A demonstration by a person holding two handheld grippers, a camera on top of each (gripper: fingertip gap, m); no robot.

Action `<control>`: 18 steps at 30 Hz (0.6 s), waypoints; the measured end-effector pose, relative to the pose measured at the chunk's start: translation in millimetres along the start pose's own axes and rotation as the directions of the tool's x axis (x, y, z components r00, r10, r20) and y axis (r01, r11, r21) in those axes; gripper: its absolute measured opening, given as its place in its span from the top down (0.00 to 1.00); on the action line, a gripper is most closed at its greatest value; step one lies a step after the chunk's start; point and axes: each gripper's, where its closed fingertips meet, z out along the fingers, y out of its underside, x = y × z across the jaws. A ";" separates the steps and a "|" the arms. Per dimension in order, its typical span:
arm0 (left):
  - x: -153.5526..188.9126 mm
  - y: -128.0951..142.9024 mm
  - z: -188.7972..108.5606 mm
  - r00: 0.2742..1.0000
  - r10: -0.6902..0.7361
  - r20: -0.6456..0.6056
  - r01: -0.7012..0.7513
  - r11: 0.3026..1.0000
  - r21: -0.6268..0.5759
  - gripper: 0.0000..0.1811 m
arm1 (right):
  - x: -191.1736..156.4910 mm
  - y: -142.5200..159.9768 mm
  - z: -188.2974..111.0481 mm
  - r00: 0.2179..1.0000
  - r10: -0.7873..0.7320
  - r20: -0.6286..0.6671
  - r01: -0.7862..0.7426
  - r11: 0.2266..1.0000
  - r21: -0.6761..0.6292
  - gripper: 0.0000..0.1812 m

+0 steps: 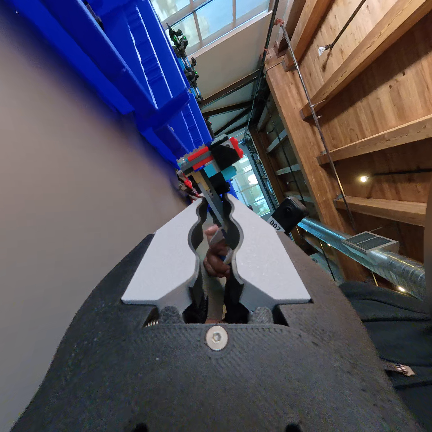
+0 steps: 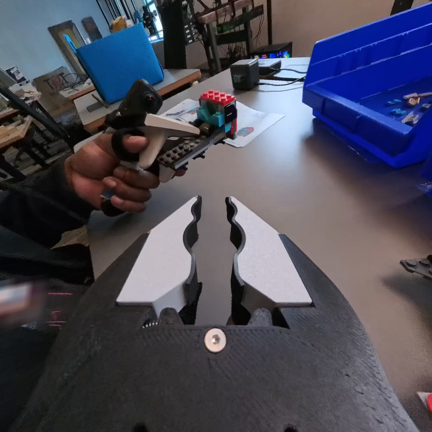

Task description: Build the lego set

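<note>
My left gripper (image 1: pixel 215 198) is shut on the dark grey base plate (image 1: pixel 214 205) of the lego model (image 1: pixel 210 161), a red, teal and black block build at the plate's far end. In the right wrist view a hand holds that gripper (image 2: pixel 191 149) tilted above the table, with the model (image 2: pixel 217 112) raised over a printed instruction sheet (image 2: pixel 254 121). My right gripper (image 2: pixel 213 201) is open and empty, low over the grey table (image 2: pixel 292 198), nearer than the model and apart from it.
A blue parts bin (image 2: pixel 364 98) with several loose pieces (image 2: pixel 409 105) stands at the right. A dark grey plate piece (image 2: pixel 418 268) lies at the right edge and a red piece (image 2: pixel 429 395) at the bottom right. A black box (image 2: pixel 244 73) with cables sits at the back. The gap from one gripper's tips to the other's is roughly 8 cm. My left tips are about 20 cm from the dark grey plate piece (image 2: pixel 418 268), my right tips only 15 cm.
</note>
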 end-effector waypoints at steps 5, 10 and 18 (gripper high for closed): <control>2.5 6.1 -15.4 0.999 0.043 -0.008 -0.043 0.999 0.027 0.93 | -5.1 0.8 -4.0 0.996 -0.067 -0.052 0.068 0.997 0.022 0.88; 6.7 9.4 -27.7 0.995 0.097 0.008 -0.097 0.995 0.039 0.92 | -15.2 3.3 -7.1 0.994 -0.098 -0.043 0.099 0.995 0.024 0.88; 6.6 16.0 -26.1 0.991 0.128 0.034 -0.129 0.992 0.018 0.92 | -17.6 8.5 3.5 0.989 -0.147 -0.031 0.146 0.989 -0.032 0.88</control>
